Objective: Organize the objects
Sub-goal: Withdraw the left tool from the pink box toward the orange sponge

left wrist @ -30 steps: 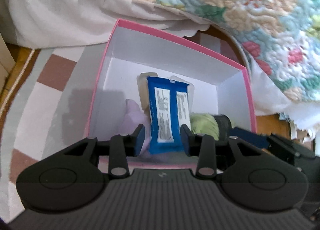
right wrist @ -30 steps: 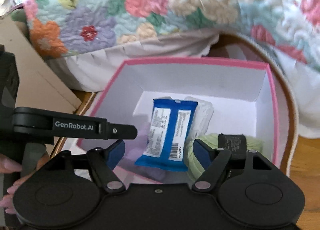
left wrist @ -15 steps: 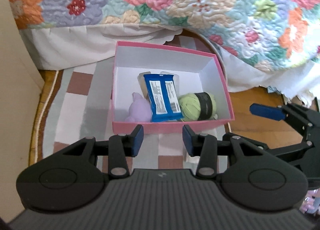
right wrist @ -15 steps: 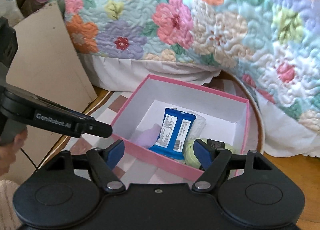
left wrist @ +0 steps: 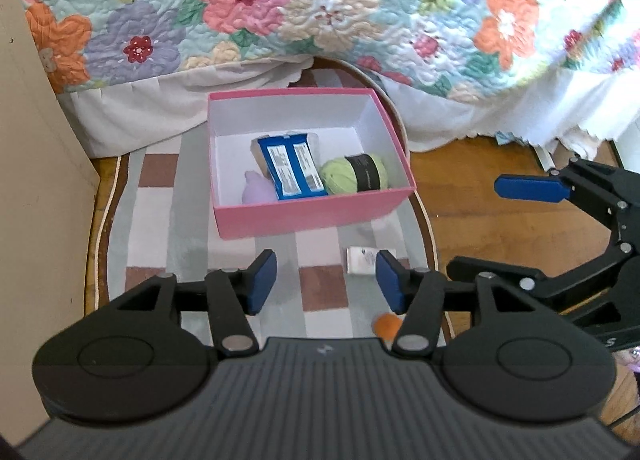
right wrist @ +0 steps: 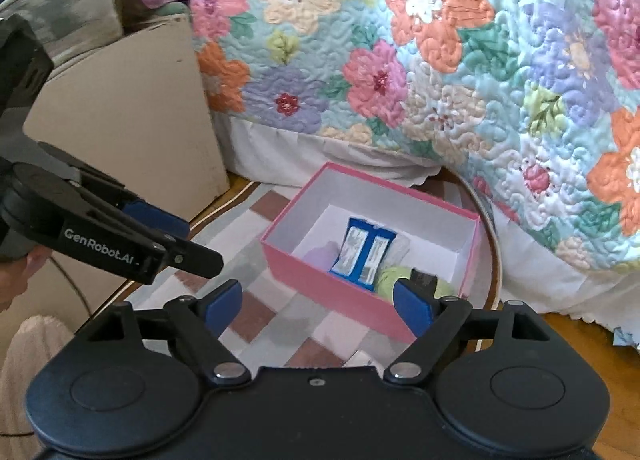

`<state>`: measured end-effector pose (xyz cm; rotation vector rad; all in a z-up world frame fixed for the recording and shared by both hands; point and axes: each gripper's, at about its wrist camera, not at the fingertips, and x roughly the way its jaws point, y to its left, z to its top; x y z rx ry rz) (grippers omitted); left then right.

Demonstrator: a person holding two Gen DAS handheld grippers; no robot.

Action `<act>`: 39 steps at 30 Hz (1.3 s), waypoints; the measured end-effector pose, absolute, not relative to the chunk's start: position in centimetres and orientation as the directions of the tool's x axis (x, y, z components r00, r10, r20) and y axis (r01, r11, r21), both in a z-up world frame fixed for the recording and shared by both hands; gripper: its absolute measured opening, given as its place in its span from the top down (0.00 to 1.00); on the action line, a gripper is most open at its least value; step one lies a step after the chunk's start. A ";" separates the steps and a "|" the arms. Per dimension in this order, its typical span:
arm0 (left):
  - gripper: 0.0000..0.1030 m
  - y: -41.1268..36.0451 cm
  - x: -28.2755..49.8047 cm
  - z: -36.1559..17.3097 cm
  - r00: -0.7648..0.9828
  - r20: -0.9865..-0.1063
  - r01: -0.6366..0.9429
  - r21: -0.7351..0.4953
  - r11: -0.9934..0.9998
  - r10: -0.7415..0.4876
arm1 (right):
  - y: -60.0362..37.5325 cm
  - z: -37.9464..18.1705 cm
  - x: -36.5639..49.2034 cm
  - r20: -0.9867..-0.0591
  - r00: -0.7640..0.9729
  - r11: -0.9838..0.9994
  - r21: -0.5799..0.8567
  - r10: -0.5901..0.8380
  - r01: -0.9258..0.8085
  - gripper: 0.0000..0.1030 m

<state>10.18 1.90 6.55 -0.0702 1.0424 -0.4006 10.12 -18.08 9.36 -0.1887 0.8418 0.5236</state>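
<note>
both tools have pulled back; left tool (right wrist: 168, 236) reads "genrobot.ai"

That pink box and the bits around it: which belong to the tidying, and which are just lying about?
Job: pink box, blue packet, green yarn ball, lilac item, white packet and orange thing on the rug.
Lying about: floral quilt, checked rug, beige board.

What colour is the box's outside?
Pink outside, white inside: box, clearest in the left wrist view.
</note>
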 end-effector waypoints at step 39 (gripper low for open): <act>0.07 -3.7 6.2 -11.0 0.366 -0.871 0.307 -0.220 0.926 -0.329 | -22.1 -13.6 0.4 -0.804 0.528 0.917 0.051 0.272 -0.395 0.09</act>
